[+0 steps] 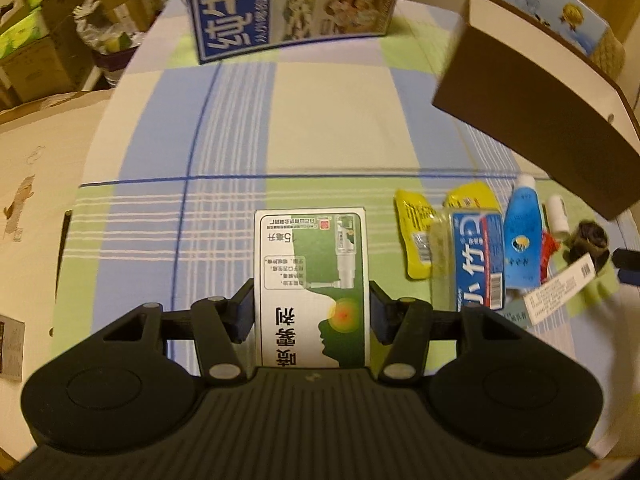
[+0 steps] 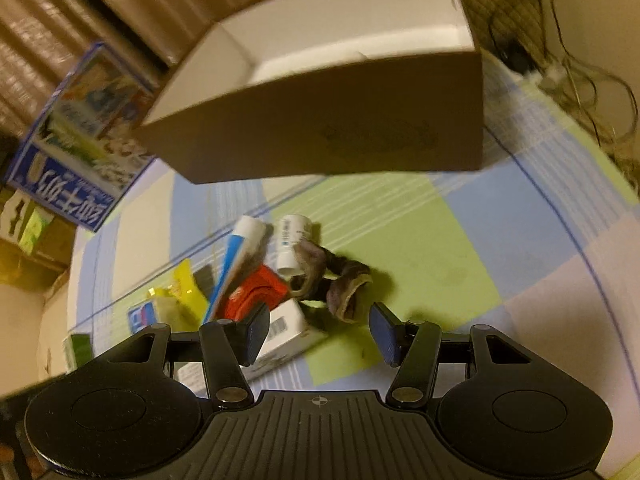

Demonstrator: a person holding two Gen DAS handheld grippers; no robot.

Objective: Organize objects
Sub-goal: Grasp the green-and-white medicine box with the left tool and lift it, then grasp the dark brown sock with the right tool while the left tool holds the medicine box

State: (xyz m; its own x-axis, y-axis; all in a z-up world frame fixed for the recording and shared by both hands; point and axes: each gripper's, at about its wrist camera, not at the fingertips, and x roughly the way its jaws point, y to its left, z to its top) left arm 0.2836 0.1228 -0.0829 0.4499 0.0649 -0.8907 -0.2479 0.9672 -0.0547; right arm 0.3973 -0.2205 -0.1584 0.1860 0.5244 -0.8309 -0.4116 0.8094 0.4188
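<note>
Objects for sorting lie mostly unsorted on the checked tablecloth (image 1: 328, 128), so by my reading the task is near its start. Largest is the brown open-topped box (image 2: 320, 120) at the far right of the cloth; the right wrist view shows white inner walls and nothing inside as far as can be seen. Far left of it stands a blue printed carton (image 1: 288, 0), seemingly just part of the room. Next comes the green-and-white medicine box (image 1: 312, 288), clamped between the pads of the left gripper (image 1: 312, 312) at the near middle of the table — the one item in hand, not yet in the box. To its right sits the heap: a blue-and-white packet (image 1: 478, 256), a blue tube (image 1: 522, 240), yellow sachets (image 1: 416, 236), a white labelled carton (image 2: 280, 332), a small white bottle (image 2: 294, 240), something red (image 2: 252, 292) and a dark crumpled cloth (image 2: 332, 276). Over that heap hangs the right gripper (image 2: 318, 332), jaws apart, holding nothing — everything there is still to be placed.
</note>
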